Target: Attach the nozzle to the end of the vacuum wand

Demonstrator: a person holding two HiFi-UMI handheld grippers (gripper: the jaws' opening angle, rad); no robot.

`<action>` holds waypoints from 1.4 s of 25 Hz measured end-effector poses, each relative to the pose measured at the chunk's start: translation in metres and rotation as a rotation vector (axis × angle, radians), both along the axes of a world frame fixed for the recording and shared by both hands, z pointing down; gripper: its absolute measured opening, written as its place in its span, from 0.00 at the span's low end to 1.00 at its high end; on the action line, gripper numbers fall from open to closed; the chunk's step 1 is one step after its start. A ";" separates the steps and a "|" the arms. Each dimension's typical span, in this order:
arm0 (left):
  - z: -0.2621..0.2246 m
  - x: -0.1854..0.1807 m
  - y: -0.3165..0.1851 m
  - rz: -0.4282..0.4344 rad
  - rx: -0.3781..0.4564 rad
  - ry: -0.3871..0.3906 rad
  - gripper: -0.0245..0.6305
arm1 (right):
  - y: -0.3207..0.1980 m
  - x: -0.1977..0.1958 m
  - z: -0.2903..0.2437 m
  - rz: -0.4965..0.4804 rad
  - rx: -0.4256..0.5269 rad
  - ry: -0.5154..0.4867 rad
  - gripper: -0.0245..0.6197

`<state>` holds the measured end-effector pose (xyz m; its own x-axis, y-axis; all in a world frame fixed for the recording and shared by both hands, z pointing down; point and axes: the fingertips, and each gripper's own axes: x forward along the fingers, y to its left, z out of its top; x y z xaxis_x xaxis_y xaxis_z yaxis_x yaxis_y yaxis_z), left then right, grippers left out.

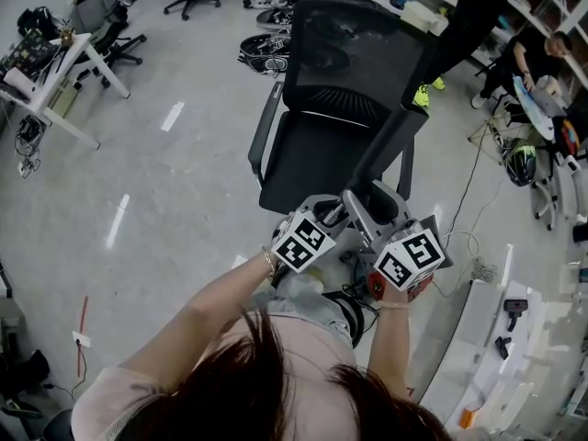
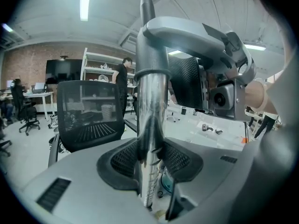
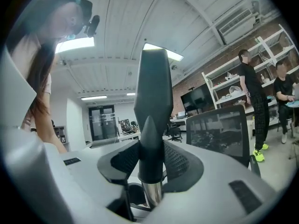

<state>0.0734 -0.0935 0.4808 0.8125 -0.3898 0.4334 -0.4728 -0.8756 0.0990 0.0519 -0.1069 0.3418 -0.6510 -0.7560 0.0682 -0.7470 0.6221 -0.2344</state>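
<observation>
The chrome vacuum wand [image 2: 150, 125] stands upright between the jaws of my left gripper [image 2: 149, 169], which is shut on it. The black crevice nozzle [image 3: 152, 125] rises from my right gripper [image 3: 150, 169], which is shut on its lower collar. That collar sits over the end of the chrome wand [image 3: 152, 193]. In the head view both grippers are held close together at chest height: left gripper [image 1: 333, 215], right gripper [image 1: 369, 217]. The long dark nozzle [image 1: 397, 136] slants up and to the right from them. The right gripper [image 2: 226, 85] shows close by in the left gripper view.
A black mesh office chair [image 1: 317, 145] stands right in front of the grippers. A white bench [image 1: 514, 338] with small parts lies to the right. People [image 1: 478, 12] stand by shelves at the back right. A desk [image 1: 41, 81] and other chairs are at the far left.
</observation>
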 end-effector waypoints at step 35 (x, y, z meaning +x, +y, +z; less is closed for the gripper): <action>-0.004 -0.004 0.027 0.025 0.094 -0.010 0.28 | 0.022 -0.009 0.000 0.189 -0.047 0.096 0.30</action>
<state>0.0694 -0.0667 0.4769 0.8183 -0.4085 0.4043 -0.4508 -0.8925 0.0107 0.0429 -0.0845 0.3415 -0.4865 -0.8587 0.1608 -0.8697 0.4586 -0.1823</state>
